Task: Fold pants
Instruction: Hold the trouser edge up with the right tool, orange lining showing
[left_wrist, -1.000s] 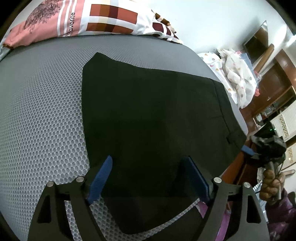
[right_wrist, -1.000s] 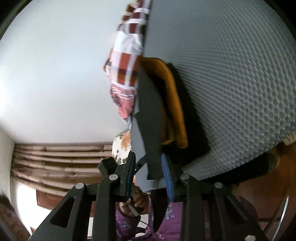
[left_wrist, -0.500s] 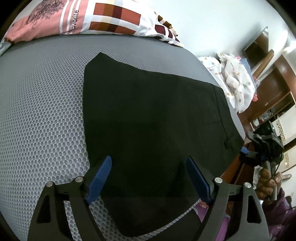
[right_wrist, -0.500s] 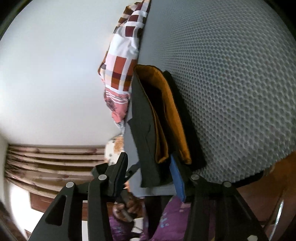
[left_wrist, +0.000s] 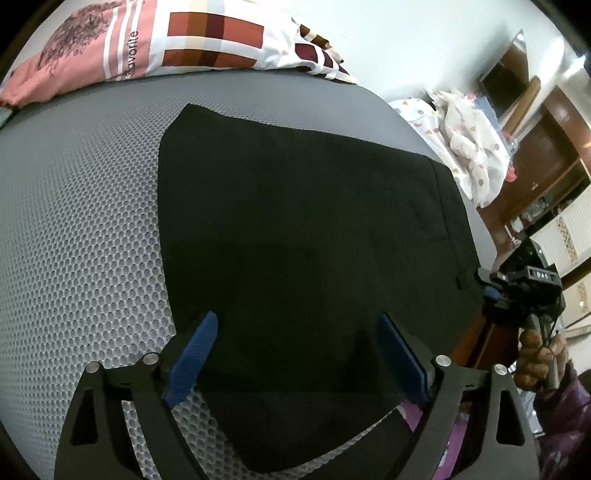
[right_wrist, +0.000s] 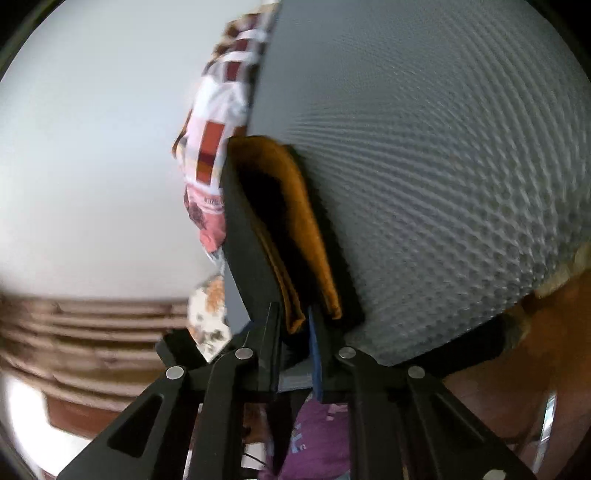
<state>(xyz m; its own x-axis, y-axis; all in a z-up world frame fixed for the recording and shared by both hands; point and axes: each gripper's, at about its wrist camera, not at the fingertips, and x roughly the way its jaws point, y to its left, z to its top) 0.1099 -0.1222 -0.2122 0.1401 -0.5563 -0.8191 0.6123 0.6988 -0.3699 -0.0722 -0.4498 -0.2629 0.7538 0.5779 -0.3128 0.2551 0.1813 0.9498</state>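
— Lying flat on the grey mesh mattress (left_wrist: 74, 229), the black pants (left_wrist: 303, 229) are seen folded into a broad dark panel, aren't they?

— They are. The panel is spread across the middle of the mattress, with the waistband end toward the right edge. A patterned pillow (left_wrist: 177, 40) is set along the far side, apart from the cloth.

— And the left gripper (left_wrist: 297, 352)?

— It is held over the near edge of the pants with its blue pads wide apart; nothing is caught between them.

— What is shown of the right gripper (right_wrist: 295, 328)?

— Its jaws are drawn close together on the corner of the pants (right_wrist: 255, 251) at the mattress edge, where an orange-brown lining (right_wrist: 299, 229) is exposed between the black layers. In the left view it is seen at the right edge of the mattress, gripped by a hand (left_wrist: 535, 354).

— Anything else?

— A spotted white cloth (left_wrist: 469, 144) is heaped beyond the mattress, near brown wooden furniture (left_wrist: 546, 155).
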